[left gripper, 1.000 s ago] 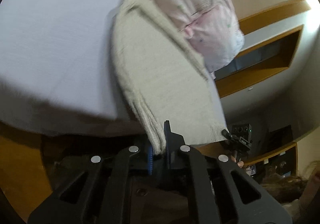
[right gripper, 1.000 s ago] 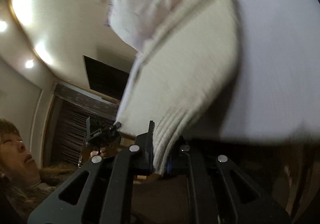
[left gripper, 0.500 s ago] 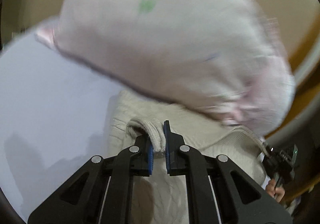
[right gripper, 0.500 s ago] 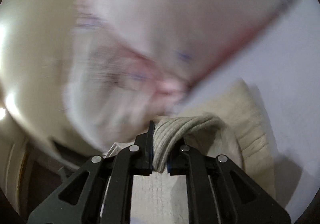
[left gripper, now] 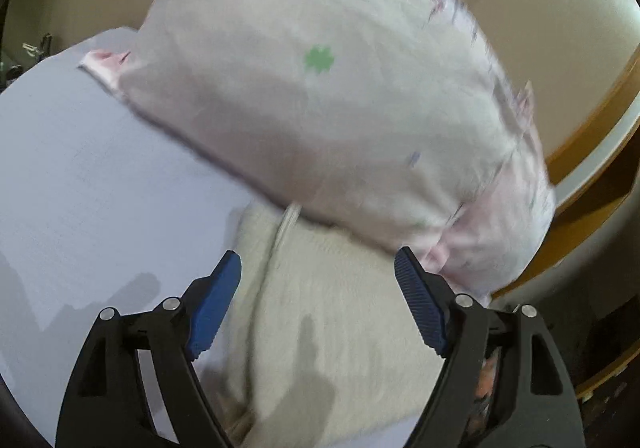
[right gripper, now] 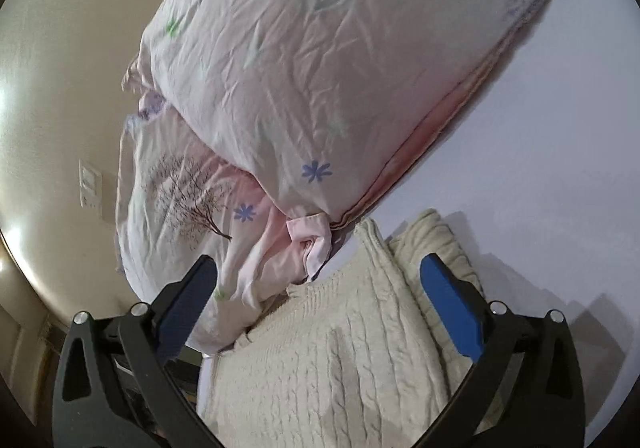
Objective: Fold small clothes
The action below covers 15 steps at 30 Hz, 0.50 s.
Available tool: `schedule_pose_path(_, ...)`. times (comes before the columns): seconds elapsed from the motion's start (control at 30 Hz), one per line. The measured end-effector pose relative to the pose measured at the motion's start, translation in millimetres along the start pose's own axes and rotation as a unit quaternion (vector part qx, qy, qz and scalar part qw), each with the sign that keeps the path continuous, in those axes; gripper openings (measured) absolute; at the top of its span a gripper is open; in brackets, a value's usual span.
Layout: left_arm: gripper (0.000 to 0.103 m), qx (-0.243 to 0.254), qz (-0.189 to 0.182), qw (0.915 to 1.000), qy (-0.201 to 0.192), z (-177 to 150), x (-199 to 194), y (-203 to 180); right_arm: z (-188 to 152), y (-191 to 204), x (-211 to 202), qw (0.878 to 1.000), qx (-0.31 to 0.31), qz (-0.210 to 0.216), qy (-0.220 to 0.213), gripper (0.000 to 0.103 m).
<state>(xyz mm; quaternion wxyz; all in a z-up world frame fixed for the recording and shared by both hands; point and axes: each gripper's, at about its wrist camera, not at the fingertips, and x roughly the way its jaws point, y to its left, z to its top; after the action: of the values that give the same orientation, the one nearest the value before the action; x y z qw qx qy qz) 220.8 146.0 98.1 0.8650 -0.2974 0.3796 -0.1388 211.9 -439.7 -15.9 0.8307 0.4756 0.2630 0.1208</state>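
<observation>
The cream cable-knit sweater (right gripper: 340, 360) lies on the pale lavender bed sheet (right gripper: 540, 151), its far edge touching the big pinkish-white pillow printed with small flowers (right gripper: 304, 67) and, in the left wrist view, seeming to tuck slightly under it. The left gripper (left gripper: 318, 300) and the right gripper (right gripper: 320, 304) both hang spread wide over the knit, pinching nothing. The main hazard, as I judge it, is that pillow: with so little room at the far edge, any fold carried forward could ride up against it and bunch, or a gripper closing near there could catch the loose pink pillowcase flap (right gripper: 310, 240) along with the sweater. The ribbed roll on the sweater's right side (right gripper: 436, 248) looks thick and soft, so a shallow pinch may grab only the top layer and let the fold slide open. The left view is blurred, so how flat the knit lies there I cannot tell.
</observation>
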Motion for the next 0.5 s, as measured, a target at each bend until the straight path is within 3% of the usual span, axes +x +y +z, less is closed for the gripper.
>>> schedule_pose_path(0.13, 0.069, -0.006, 0.022, 0.9973, 0.070, -23, 22, 12, -5, 1, 5, 1.000, 0.009, 0.017, 0.008, 0.101)
schedule_pose_path(0.2, 0.067, -0.009, 0.027, 0.9961, 0.084, -30, 30, 17, -6, 1, 5, 1.000, 0.005, 0.018, 0.011, 0.101)
schedule_pose_path(0.3, 0.060, -0.016, 0.045, 0.9953, 0.084, -36, 31, 29, -6, 1, 5, 1.000, 0.008, 0.024, 0.014, 0.101)
schedule_pose_path(0.43, 0.033, -0.039, 0.067, 0.9947, 0.067, -39, 26, 41, -5, -3, 5, 0.999, 0.021, 0.039, 0.022, 0.101)
schedule_pose_path(0.5, 0.025, -0.056, 0.069, 0.9942, 0.059, -40, 28, 44, -5, -4, 8, 0.998, 0.025, 0.046, 0.033, 0.101)
